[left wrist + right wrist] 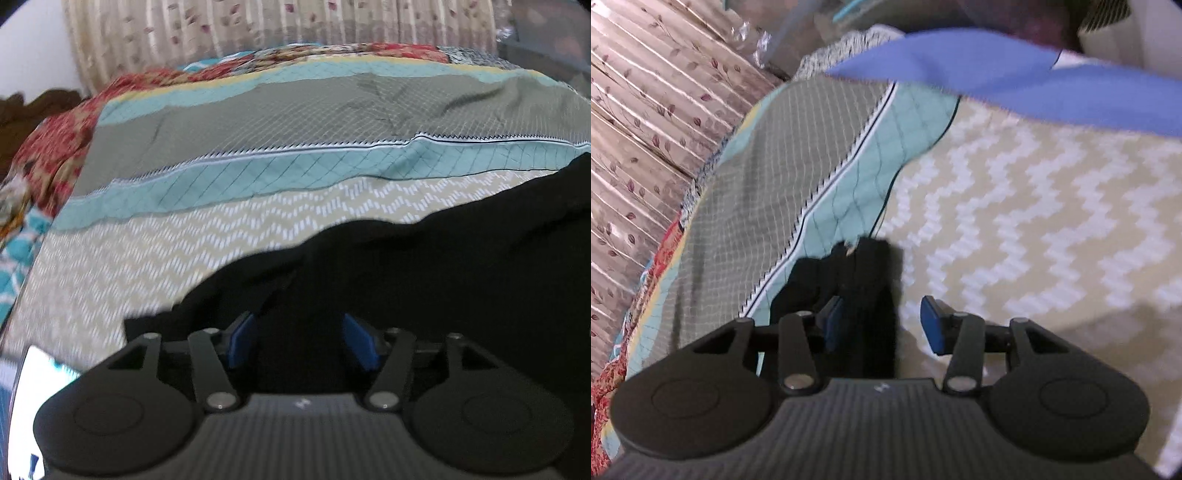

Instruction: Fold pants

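Left wrist view: left gripper (299, 339), jaws standing apart, blue pads (242, 341) showing on either side of a fold of black cloth. The cloth is lying between the pads, but dark fabric and blur are making it impossible to say whether either pad is pressing on it; the gap reads as released. The pants (461, 277), black, are spreading from the gripper toward three o'clock and filling the lower right of the view, draped on the patchwork bedspread (258, 229). Beyond, at twelve o'clock, a floral curtain (258, 33) is hanging behind the bed.

Right wrist view: right gripper (882, 321), jaws likewise apart. A narrow black end of the pants (875, 295) is lying between the pads, close to the pad at nine o'clock and clear of the pad (932, 325) at three o'clock. A blurred blue band (997, 81) is crossing the top, from twelve to two o'clock; what it is cannot be told.

Step in hand, as a judgement: a fold is being laid down and both grips are letting go. The next move is likely calling for a fresh hold on an edge or corner of the laid fabric, to double it over again.

Hidden: the full outline of the pants, waistband, leg ends and number of layers are cut off or lost in black.
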